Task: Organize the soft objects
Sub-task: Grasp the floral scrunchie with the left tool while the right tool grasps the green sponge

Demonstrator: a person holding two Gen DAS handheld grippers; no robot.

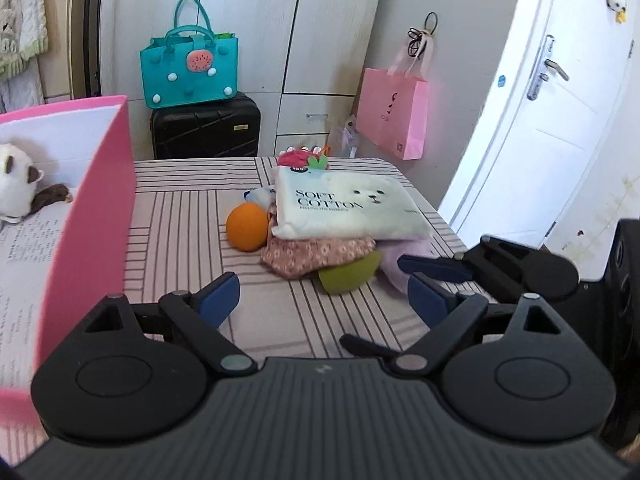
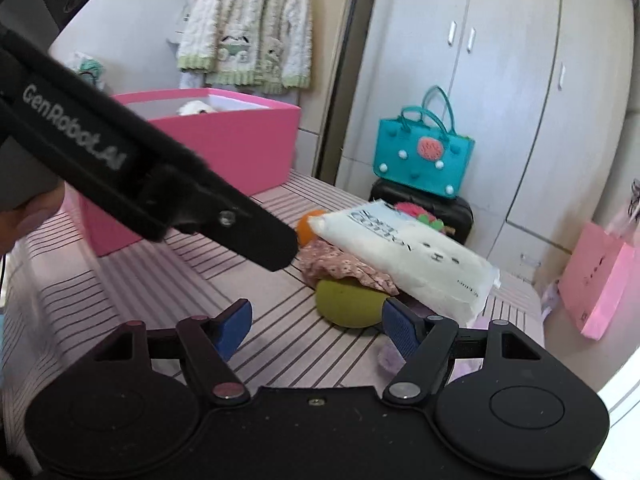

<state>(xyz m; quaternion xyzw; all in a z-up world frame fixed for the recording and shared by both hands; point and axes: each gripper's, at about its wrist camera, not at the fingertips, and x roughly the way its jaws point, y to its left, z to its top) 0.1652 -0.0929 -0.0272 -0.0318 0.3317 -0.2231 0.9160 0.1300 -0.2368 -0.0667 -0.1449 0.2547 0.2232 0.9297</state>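
Note:
A pile of soft things lies on the striped table (image 1: 180, 216). A white "Soft Cotton" pack (image 1: 348, 204) (image 2: 408, 264) rests on a floral cloth (image 1: 312, 254), a green ball (image 1: 348, 276) (image 2: 348, 302) and a purple fluffy piece (image 1: 404, 268), with an orange ball (image 1: 248, 226) beside them. My left gripper (image 1: 324, 300) is open just short of the green ball, nothing between its pads. My right gripper (image 2: 318, 330) is open too, its right pad close to the green ball. A pink box (image 1: 92, 208) (image 2: 224, 148) at the left holds a white plush cat (image 1: 16, 188).
A teal bag (image 1: 188, 68) sits on a black suitcase (image 1: 206, 130) behind the table. A pink paper bag (image 1: 392, 112) hangs by the white door (image 1: 540, 120). The left gripper's finger (image 2: 240, 232) crosses the right wrist view. A cardigan (image 2: 248, 28) hangs above the box.

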